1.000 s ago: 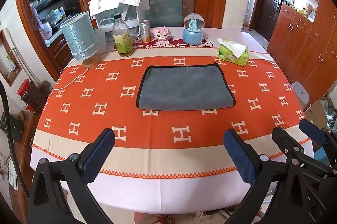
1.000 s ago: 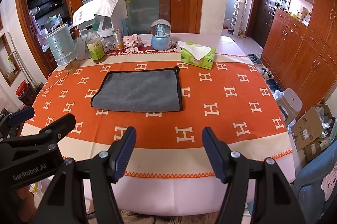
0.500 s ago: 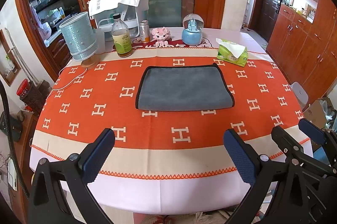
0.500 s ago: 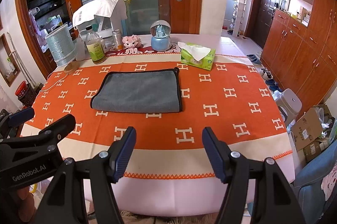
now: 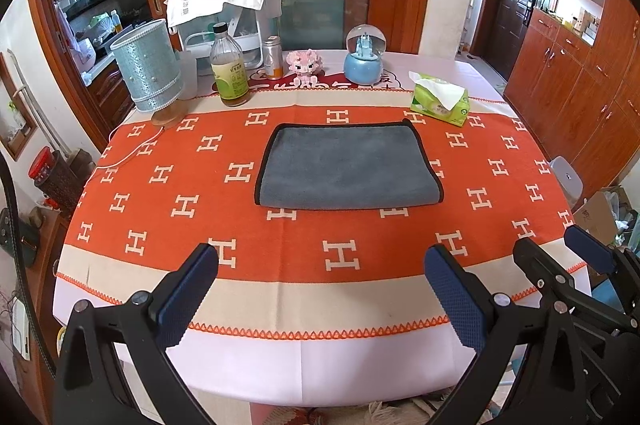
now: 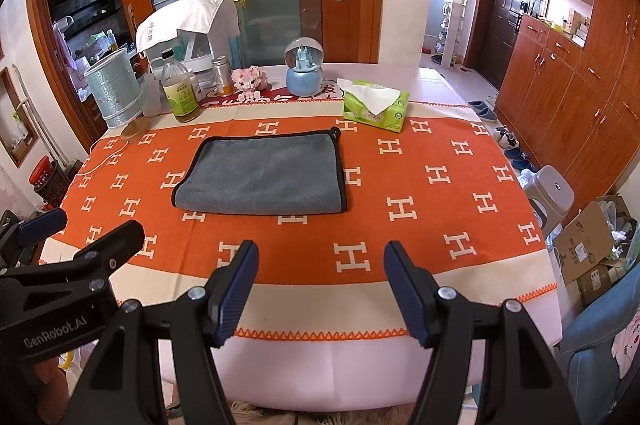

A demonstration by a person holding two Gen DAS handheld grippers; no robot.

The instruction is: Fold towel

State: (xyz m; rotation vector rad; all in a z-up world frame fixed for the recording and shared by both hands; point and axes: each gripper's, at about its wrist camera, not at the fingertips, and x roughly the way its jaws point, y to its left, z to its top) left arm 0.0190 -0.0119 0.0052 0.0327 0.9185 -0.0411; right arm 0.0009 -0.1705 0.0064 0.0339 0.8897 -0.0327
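Hovering over the near edge of the counter (image 5: 320, 357), my left tongs (image 5: 320, 289) are spread wide and pinch nothing; my right tongs (image 6: 318, 285) are spread too, also bare. In the left view the right tongs show at about 4 o'clock, and in the right view the left tongs sit at 8 o'clock.

At 12 o'clock from both, well apart from the pads, the grey towel (image 5: 348, 165) lies flat on the orange tablecloth (image 5: 160, 185) (black trim along its far and side edges, the near edge a rounded fold). Past it at 1 o'clock sits a green tissue pack (image 5: 439, 102), near the towel's far right corner. Along the far side stand a snow globe (image 5: 365, 55), a pink brick figure (image 5: 305, 63), a bottle (image 5: 230, 65) and a teal lamp (image 5: 148, 71) at 11 o'clock.
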